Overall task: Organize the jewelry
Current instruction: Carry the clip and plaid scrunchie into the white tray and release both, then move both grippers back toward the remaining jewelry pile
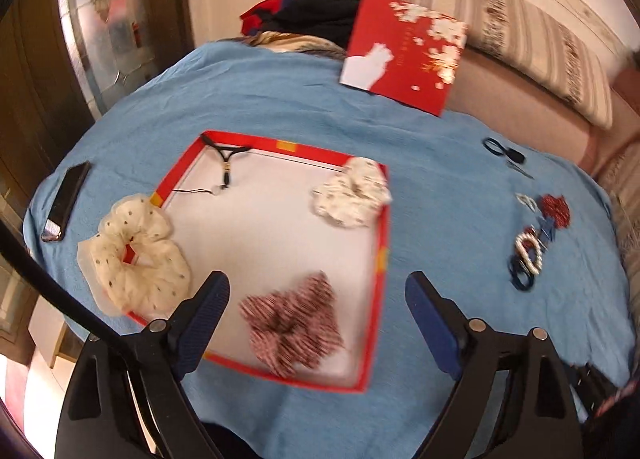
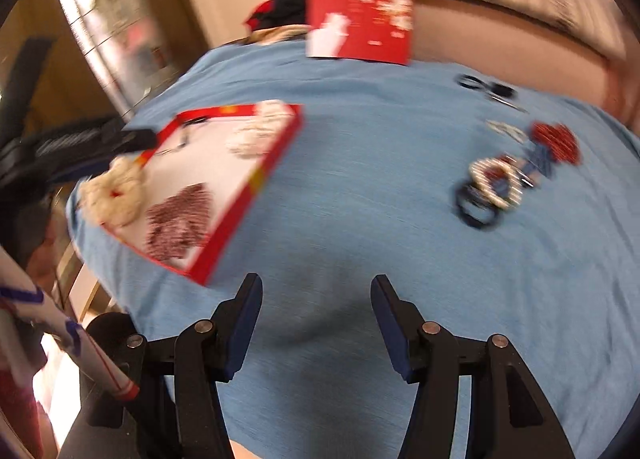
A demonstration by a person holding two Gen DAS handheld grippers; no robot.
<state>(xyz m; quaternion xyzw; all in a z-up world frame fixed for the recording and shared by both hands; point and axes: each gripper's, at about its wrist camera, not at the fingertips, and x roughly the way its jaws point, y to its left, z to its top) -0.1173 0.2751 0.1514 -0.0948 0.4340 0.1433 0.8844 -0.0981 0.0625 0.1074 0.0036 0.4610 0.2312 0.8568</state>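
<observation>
The small pile of hair ties and clips [image 2: 516,175] – beaded loops, dark elastic bands, a red glittery piece – is lying on the blue cloth-covered surface [image 2: 360,187], well apart from the red-rimmed shallow tray [image 1: 382,259] holding three fabric scrunchies. Both left gripper [image 1: 316,299] and right gripper [image 2: 316,299] are hovering with fingers spread, holding nothing. The pieces are probably light and soft – best pinched across a band. No readable writing.

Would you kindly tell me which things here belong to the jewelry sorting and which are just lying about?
Job:
red-rimmed tray
cream dotted scrunchie
white scrunchie
striped scrunchie
black necklace
loose hair ties and clips

Lying about:
phone
scissors
red card
folded clothes
</observation>
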